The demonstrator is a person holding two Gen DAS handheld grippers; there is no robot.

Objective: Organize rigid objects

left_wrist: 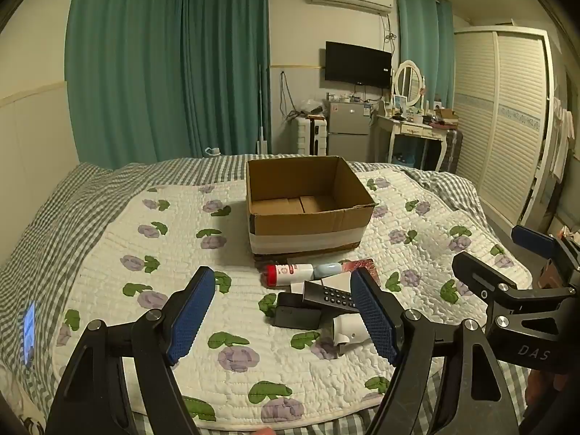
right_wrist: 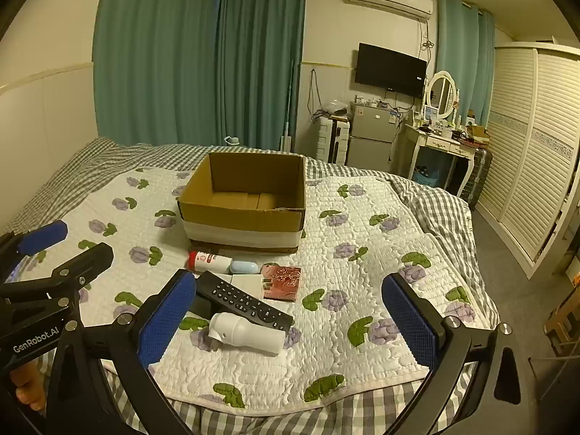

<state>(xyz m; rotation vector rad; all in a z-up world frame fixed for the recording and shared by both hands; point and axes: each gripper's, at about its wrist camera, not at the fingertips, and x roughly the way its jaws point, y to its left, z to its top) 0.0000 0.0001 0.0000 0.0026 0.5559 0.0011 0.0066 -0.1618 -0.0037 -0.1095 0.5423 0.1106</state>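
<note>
Nearest you from the cardboard box (right_wrist: 243, 210), white bottle (right_wrist: 250, 333): rigid, light, slick; grip mid-body, both tools (right_wrist: 290, 326) released, empty.

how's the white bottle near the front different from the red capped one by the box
The white bottle is fatter and plain, with no cap showing; the red-capped bottle is slimmer and carries a label. The white one lies at the near end of the pile, partly over the remote; the red-capped one lies just before the cardboard box. Both lie on their sides on the quilt.
</note>
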